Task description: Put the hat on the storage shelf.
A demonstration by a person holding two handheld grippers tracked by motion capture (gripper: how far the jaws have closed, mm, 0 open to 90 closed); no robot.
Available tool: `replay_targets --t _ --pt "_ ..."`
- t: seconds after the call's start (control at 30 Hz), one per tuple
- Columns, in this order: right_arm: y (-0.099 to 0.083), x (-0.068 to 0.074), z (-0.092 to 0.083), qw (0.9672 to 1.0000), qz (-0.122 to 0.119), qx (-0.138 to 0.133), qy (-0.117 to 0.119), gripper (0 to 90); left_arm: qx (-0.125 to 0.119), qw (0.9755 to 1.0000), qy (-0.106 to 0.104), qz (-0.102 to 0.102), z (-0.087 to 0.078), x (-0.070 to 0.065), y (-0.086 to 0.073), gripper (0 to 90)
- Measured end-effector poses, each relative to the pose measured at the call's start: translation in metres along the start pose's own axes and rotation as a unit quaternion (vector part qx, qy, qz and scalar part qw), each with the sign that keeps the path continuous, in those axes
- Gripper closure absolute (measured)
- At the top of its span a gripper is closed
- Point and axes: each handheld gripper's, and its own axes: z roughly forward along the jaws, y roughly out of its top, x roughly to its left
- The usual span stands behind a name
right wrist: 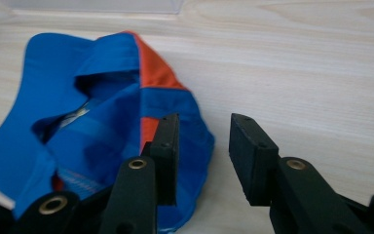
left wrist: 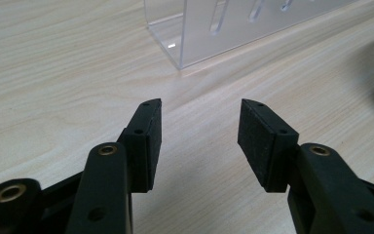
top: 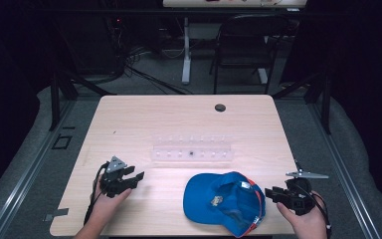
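Bench (top: 144, 114) of pale wood is seen from above, set on grey flooring in a dark room, with a black folding chair (top: 243, 45) and a white table leg (top: 186, 50) behind it. Near the far edge of the bench a dark round grommet (top: 220, 107) is visible. Across the middle a clear plastic rack (top: 191, 148) is laid lengthwise. Nearer the front, right of centre, a blue cap (top: 224, 201) with orange trim is lying upside down, its inside turned up. The left hand (top: 104, 209) is rested on the bench at the front left, and the left gripper (top: 138, 178) is pointed toward the cap and well apart from it, its jaws spread with nothing between them. The right hand (top: 303, 221) is held at the front right edge; the right gripper (top: 270, 194) is aimed at the cap's rim, just beside it, its jaws partly apart with bare bench seen between them.
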Motion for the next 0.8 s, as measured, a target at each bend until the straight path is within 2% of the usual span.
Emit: replay_targets --t 0.03,0.07,0.2,0.23,0.4,0.43,0.57,0.8 --pt "0.001 0.003 -0.002 0.9999 0.001 0.01 0.013 64.5 0.001 1.0 -0.001 -0.002 0.001 -0.002 -0.001 51.4" --pt "0.001 0.003 -0.002 0.9999 0.001 0.01 0.013 64.5 0.001 1.0 -0.001 -0.002 0.001 -0.002 -0.001 51.4" --pt "0.002 0.007 -0.002 0.9992 0.002 0.022 0.034 62.4 0.004 0.9999 0.0 0.013 0.002 -0.005 0.0 51.4" --pt "0.002 0.007 -0.001 0.9984 0.005 0.031 0.047 61.9 0.004 0.9999 0.001 0.015 0.002 -0.007 0.0 51.4" --pt "0.0 0.008 0.0 0.9974 0.007 0.041 0.059 60.6 0.006 0.9998 0.002 0.018 0.002 -0.007 0.0 51.3" --pt "-0.002 0.008 0.002 0.9966 0.008 0.045 0.068 60.5 0.005 0.9999 0.002 0.016 0.002 -0.007 0.0 51.3" --pt "-0.004 0.01 0.007 0.9961 0.005 0.053 0.071 61.3 0.004 0.9999 0.002 0.016 0.003 -0.008 -0.001 51.2" --pt "-0.004 0.009 0.017 0.9954 0.014 0.058 0.074 71.5 0.007 0.9998 0.002 0.02 0.004 -0.009 -0.001 51.2"
